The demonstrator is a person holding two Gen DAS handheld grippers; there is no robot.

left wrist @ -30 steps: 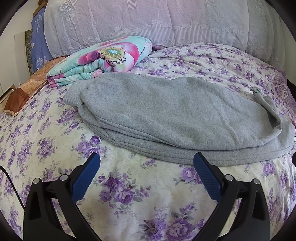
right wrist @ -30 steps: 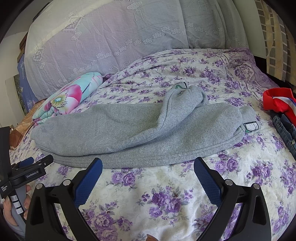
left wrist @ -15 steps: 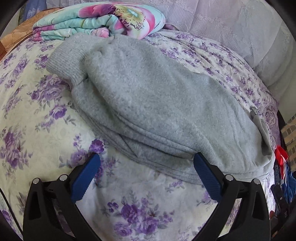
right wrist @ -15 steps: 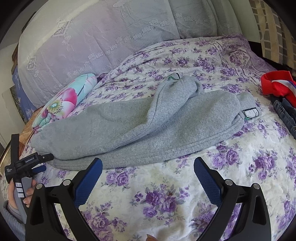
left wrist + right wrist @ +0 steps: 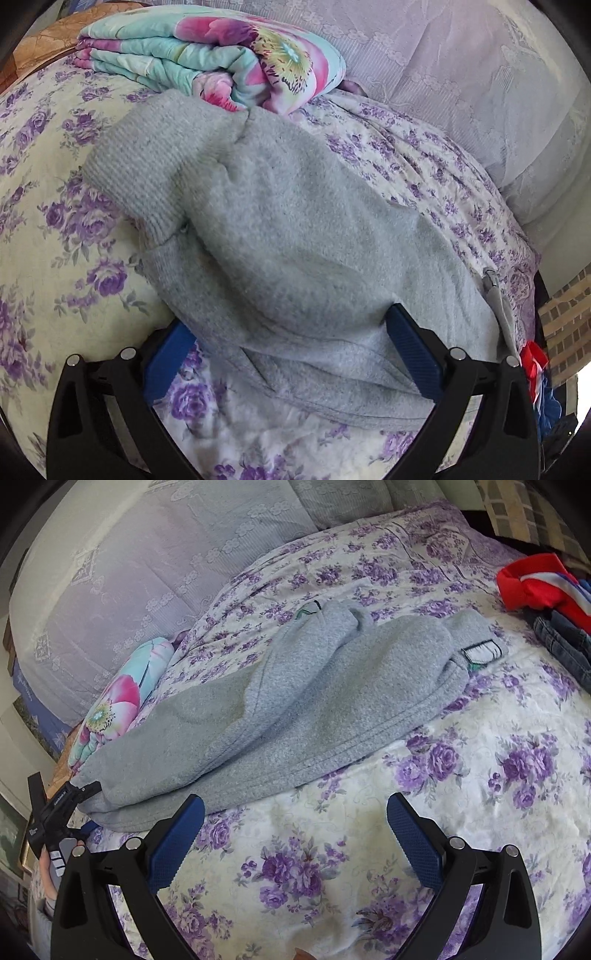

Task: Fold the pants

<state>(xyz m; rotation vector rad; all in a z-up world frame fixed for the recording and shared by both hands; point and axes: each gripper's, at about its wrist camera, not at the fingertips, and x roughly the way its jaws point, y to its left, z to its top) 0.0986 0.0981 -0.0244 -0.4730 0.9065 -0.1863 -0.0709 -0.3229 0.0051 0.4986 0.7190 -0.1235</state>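
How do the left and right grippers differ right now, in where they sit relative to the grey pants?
The left gripper is at the leg end of the pants, fingers straddling the cloth edge; the right gripper hangs over bare bedspread, apart from the pants. The left's near finger is partly hidden by cloth; both of the right's show fully. Both are open and hold nothing.

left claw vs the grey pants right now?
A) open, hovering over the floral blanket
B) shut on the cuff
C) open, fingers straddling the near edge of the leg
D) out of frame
C: the left claw is open, with the grey pants bunched between its blue fingers.
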